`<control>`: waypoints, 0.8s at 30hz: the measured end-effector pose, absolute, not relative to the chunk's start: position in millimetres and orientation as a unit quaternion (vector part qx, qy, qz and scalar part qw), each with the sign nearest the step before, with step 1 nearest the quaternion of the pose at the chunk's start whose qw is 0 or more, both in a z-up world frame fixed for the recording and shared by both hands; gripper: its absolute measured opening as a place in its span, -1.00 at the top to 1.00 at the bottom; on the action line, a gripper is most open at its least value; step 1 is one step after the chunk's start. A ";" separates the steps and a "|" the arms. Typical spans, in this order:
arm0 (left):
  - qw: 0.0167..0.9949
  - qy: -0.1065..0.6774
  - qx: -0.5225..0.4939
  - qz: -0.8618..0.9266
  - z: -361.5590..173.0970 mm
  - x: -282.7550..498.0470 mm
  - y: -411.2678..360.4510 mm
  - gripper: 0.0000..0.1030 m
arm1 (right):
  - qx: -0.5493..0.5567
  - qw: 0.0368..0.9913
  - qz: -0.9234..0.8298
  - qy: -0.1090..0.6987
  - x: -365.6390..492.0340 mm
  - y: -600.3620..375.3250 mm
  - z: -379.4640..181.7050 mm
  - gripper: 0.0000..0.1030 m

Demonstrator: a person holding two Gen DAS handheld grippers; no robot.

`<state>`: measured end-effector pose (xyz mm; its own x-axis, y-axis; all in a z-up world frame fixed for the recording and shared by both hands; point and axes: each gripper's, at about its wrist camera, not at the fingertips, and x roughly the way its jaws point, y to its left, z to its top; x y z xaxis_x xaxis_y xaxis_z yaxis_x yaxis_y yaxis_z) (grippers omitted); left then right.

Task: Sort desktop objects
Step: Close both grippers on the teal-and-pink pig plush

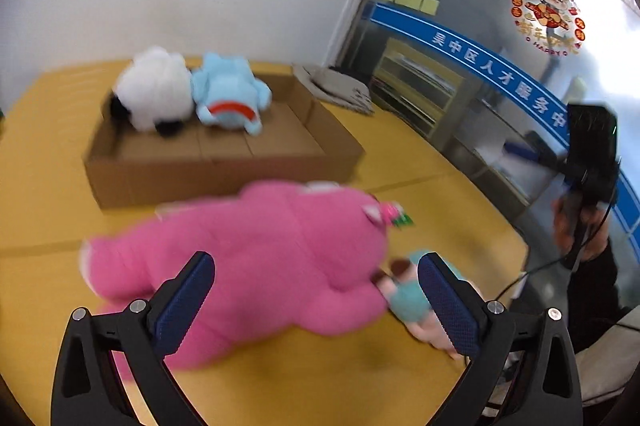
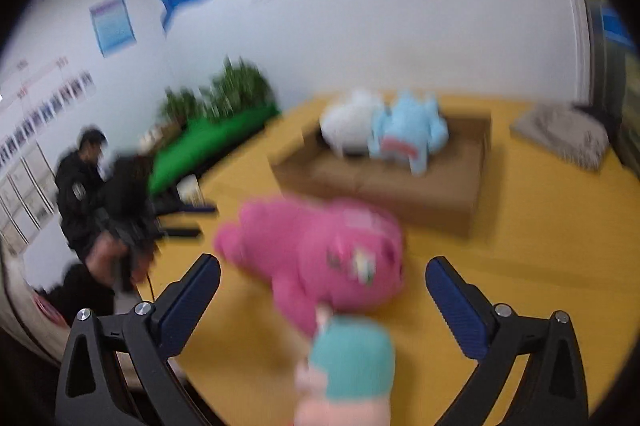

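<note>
meanwhile, left gripper (image 1: 316, 300) and right gripper (image 2: 322, 300) hang released, grasping nothing, over a pink plush (image 1: 256, 258). cardboard box (image 1: 224, 161) at 12 o'clock holds two plush toys.

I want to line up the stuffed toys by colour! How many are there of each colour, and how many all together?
White: 1, the white plush, in the cardboard box
Light blue: 1, the light blue plush, in the box beside it
Pink: 1, the pink plush, on the yellow table
Teal and pale pink: 1, the small doll, beside the pink one
Total: 4
</note>
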<state>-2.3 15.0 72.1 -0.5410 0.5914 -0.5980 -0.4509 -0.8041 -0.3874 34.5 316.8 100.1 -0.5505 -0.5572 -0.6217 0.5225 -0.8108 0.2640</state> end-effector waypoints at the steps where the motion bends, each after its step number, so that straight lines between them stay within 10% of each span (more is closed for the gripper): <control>1: 0.308 -0.103 -0.385 0.864 61.9 3.4 22.7 -0.99 | 0.399 0.295 -0.868 -0.025 37.1 314.7 74.4 -0.99; 9: 0.340 -0.115 -0.431 0.828 18.6 15.2 81.1 -0.99 | 0.532 0.228 -0.816 -0.004 48.0 284.5 -50.3 -0.79; 24: 0.354 -0.144 -0.510 0.771 -36.2 16.3 178.7 -0.99 | 0.478 0.240 -0.841 -0.076 82.2 274.0 -45.7 -0.84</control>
<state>16.3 178.7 -36.2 -0.2292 0.6919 -0.6847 -0.3989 -0.7084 -0.5823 82.2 274.0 -45.7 -0.4277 -0.4760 -0.7684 0.3306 -0.8736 0.3572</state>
